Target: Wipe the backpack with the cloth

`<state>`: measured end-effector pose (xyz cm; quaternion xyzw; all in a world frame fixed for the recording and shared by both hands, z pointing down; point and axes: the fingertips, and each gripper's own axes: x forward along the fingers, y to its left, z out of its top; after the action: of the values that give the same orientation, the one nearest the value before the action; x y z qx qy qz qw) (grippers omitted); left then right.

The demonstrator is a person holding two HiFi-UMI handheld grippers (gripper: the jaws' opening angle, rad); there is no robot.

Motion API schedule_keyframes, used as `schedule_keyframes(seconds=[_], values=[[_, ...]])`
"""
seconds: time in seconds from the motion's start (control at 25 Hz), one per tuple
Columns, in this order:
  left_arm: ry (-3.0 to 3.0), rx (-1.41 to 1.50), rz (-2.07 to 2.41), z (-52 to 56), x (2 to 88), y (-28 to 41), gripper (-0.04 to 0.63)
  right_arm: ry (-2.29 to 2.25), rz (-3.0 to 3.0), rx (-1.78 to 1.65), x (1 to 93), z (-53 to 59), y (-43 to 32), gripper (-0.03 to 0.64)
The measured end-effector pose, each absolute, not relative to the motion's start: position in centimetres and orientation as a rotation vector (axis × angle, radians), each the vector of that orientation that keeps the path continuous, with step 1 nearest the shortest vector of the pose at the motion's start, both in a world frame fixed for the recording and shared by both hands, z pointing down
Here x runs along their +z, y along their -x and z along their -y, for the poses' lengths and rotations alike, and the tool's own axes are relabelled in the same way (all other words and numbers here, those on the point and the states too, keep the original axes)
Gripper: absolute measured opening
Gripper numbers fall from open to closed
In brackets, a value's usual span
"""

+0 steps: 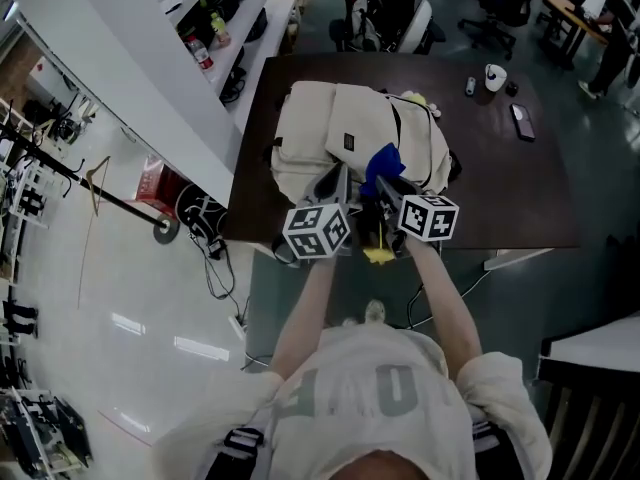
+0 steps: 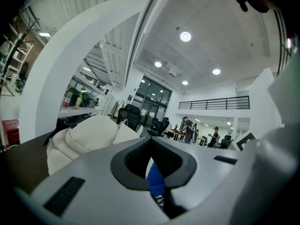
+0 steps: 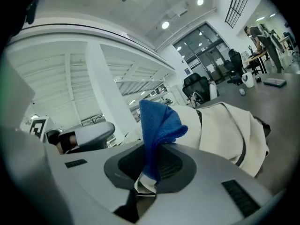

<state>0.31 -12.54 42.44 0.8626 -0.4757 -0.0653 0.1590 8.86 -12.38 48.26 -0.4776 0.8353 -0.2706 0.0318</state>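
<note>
A cream backpack [image 1: 345, 133] lies on the dark brown table [image 1: 500, 188], near its front edge. In the right gripper view it fills the right side as the backpack [image 3: 225, 125]. My right gripper [image 1: 385, 183] is shut on a blue cloth [image 1: 383, 161] held just above the backpack's near side. The cloth [image 3: 157, 123] stands up from the jaws of the right gripper [image 3: 152, 161], a white tag at its base. My left gripper [image 1: 338, 176] hangs close beside it on the left, jaws together. In its own view a sliver of blue [image 2: 154, 179] shows through the left gripper [image 2: 152, 161].
A white mug [image 1: 495, 76], a phone [image 1: 523, 121] and a small object [image 1: 470, 86] sit at the table's far right. Office chairs [image 1: 385, 23] stand behind the table. A white shelf with bottles [image 1: 200, 53] runs along the left. Cables [image 1: 210, 238] lie on the floor.
</note>
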Motion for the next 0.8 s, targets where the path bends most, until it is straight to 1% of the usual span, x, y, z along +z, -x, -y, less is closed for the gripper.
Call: schedule_keyframes(seconds=[0.44, 0.8], values=[[-2.522, -0.243, 1.247, 11.6, 39.9, -3.7, 0.005, 1.518, -2.447, -0.729, 43.7, 12.5, -13.0, 0.043], [-2.48, -0.238, 1.338, 18.1, 40.5, -9.3, 0.005, 1.435, -2.487, -0.69, 42.2, 21.0, -19.7, 0.043]])
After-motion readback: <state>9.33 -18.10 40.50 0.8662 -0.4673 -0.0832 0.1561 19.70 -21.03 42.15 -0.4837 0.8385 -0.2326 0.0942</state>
